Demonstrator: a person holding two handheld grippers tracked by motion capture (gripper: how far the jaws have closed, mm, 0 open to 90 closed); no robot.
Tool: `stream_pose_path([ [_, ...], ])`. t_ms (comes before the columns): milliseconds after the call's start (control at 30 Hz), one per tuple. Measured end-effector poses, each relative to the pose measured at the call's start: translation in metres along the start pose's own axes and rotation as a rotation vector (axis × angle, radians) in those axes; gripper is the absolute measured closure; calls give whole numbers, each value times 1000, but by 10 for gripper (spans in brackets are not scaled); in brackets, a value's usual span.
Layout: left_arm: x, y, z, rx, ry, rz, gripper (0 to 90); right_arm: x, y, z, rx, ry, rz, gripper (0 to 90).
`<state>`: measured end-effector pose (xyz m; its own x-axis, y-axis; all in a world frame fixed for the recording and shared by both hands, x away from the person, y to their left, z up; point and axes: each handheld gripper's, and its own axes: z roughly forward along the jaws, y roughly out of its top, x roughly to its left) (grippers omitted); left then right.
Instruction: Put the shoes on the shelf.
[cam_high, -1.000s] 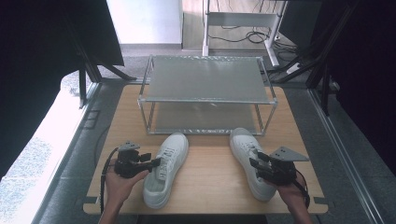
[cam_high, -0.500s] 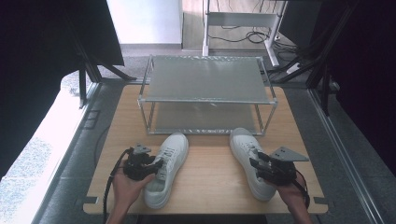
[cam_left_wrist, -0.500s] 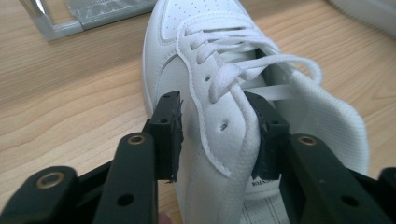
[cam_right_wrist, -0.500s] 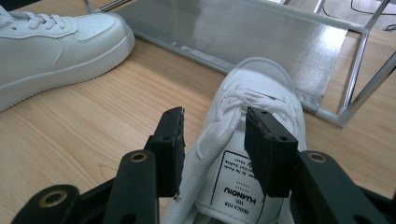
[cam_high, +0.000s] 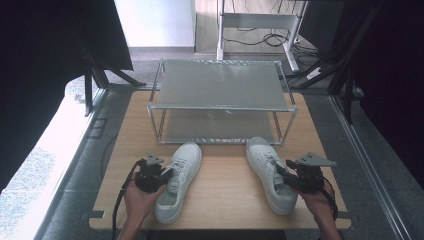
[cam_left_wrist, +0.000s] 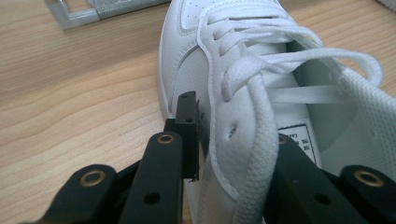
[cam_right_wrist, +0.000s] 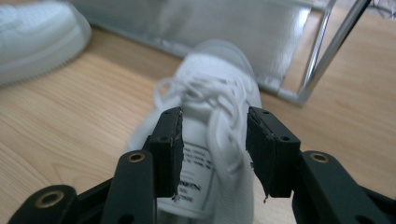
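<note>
**Left gripper's jaws close on the sneaker's side wall**

The left gripper (cam_left_wrist: 233, 154) has just been closing its black jaws, and the side wall of a white sneaker (cam_left_wrist: 243, 84) now sits between them. One jaw stands outside against the perforated leather; the other reaches inside the opening, beside the printed tongue label (cam_left_wrist: 296, 140). Thick white laces (cam_left_wrist: 261, 60) cross above the jaws. The sneaker rests on a pale wooden table (cam_left_wrist: 70, 93), with a metal rack foot (cam_left_wrist: 88, 13) at the upper left.
</note>
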<state>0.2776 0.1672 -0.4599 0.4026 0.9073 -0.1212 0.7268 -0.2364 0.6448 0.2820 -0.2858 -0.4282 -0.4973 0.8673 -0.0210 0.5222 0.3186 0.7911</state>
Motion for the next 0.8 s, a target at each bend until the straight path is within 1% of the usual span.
stream_pose_path([
  [33,0,0,0,0,0,0,776,0,0,0,0,0,0,561],
  [67,1,0,0,-2,-5,-6,778,-2,-2,6,29,3,-4,560],
  [100,1,0,0,-3,-8,-9,778,-2,-2,6,29,3,-4,560],
  [133,1,0,0,-4,-8,-11,779,-4,-1,13,62,-10,-23,559],
  [200,1,0,0,-5,-8,-11,779,-6,0,22,97,-37,-41,553],
  [267,1,-1,0,-7,-12,-16,779,-10,1,30,125,-24,-36,560],
  [300,1,-1,0,-7,-12,-16,779,-10,1,30,125,-24,-36,560],
  [333,2,-1,0,-7,-13,-17,777,-11,3,37,155,-42,-33,578],
  [367,1,-1,1,-8,-11,-15,773,-11,4,39,170,-61,-40,584],
  [433,1,-1,1,-6,-9,-13,763,-11,5,43,193,-72,-36,602],
  [500,1,-1,1,-6,-8,-13,759,-11,5,46,216,-108,-48,612],
  [533,1,-1,1,-7,-8,-13,757,-11,4,47,225,-116,-45,614],
  [600,0,-1,2,-7,-5,-13,750,-14,3,49,226,-99,-17,621],
  [633,0,-1,2,-7,-5,-13,749,-14,3,49,226,-99,-17,621],
  [667,0,-1,2,-6,-3,-14,746,-16,2,51,230,-95,0,630],
  [733,0,-1,3,-7,-1,-19,734,-15,1,55,244,-110,0,664],
  [767,0,-1,3,-7,-1,-19,725,-15,1,55,244,-110,0,664],
  [800,1,-1,4,-6,-1,-26,723,-14,0,61,268,-135,-4,691],
])
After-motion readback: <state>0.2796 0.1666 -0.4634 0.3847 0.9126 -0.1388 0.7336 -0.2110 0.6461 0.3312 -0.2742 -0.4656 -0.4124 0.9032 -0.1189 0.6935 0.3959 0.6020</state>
